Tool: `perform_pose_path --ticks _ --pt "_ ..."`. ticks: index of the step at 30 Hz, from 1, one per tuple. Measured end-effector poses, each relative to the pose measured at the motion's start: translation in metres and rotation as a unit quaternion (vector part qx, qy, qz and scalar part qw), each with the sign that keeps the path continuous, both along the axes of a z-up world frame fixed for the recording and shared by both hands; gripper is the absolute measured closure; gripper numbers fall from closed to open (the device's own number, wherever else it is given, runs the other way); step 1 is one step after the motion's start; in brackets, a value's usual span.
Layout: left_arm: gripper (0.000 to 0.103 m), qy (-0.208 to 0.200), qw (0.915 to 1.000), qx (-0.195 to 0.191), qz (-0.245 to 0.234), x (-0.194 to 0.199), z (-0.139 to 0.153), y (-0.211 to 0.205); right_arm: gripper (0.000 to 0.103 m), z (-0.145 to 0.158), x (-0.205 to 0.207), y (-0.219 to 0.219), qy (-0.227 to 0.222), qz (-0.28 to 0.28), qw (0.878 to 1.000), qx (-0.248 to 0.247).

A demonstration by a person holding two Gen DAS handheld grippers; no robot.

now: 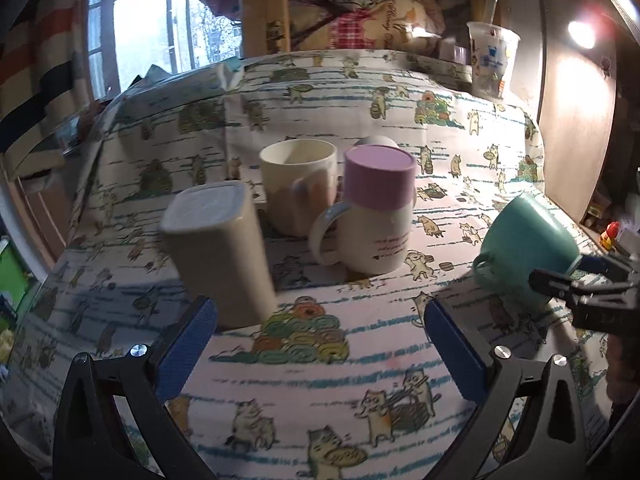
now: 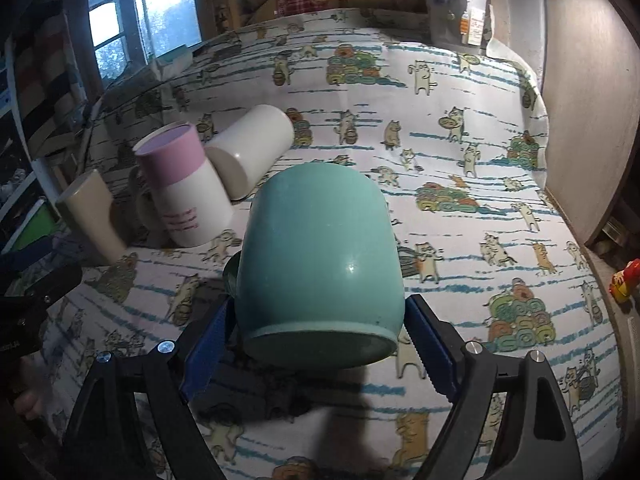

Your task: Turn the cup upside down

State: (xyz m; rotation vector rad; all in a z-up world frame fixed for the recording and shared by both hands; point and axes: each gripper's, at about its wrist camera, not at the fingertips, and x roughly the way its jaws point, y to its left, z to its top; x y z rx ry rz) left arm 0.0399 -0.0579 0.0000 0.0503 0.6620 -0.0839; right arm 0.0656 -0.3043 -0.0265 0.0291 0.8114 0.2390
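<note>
Jaws clamp teal cup (image 2: 320,256); base visible right-wrist only.

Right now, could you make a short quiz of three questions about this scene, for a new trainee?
1. True or false: the right gripper holds the green cup between its pads.
2. Which is empty? A) the left gripper B) the right gripper
3. Fill in: the mug with writing on its side wears a ____ lid.

Key
1. True. The blue pads press on both sides of the cup near its base, and the cup is tilted above the tablecloth.
2. A. Its jaws stand wide apart with only cloth between them.
3. Pink.
</note>
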Motion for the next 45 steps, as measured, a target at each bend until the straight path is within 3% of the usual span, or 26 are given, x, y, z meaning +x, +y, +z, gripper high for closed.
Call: perform_pose_path --ticks 12,25,30,36,39,45 --pt "0.0 -0.027 0.9994 -0.001 0.021 -0.024 0.012 0.027 0.016 0.001 -0.026 0.062 0.02 0.068 0.997 0.032" --pt "0.0 -0.029 0.9992 0.001 0.028 -0.029 0.011 0.035 0.016 0.008 -0.045 0.072 0.012 0.092 0.995 0.045" --pt "0.0 -0.028 0.9993 0.004 0.025 -0.034 0.008 0.03 0.016 0.018 -0.058 0.056 -0.024 0.074 0.996 0.032" --pt "0.0 -0.022 0.9996 0.002 0.018 -0.034 0.005 0.018 0.016 0.039 -0.071 0.015 -0.141 -0.007 0.99 -0.006" --pt "0.0 -0.023 0.9996 0.0 0.013 -0.035 0.003 0.012 0.016 0.038 -0.068 0.0 -0.177 -0.041 0.983 -0.031" --pt "0.0 -0.014 0.9998 -0.01 0.007 -0.039 0.0 0.002 0.016 0.027 -0.044 -0.027 -0.139 -0.024 0.99 -0.011"
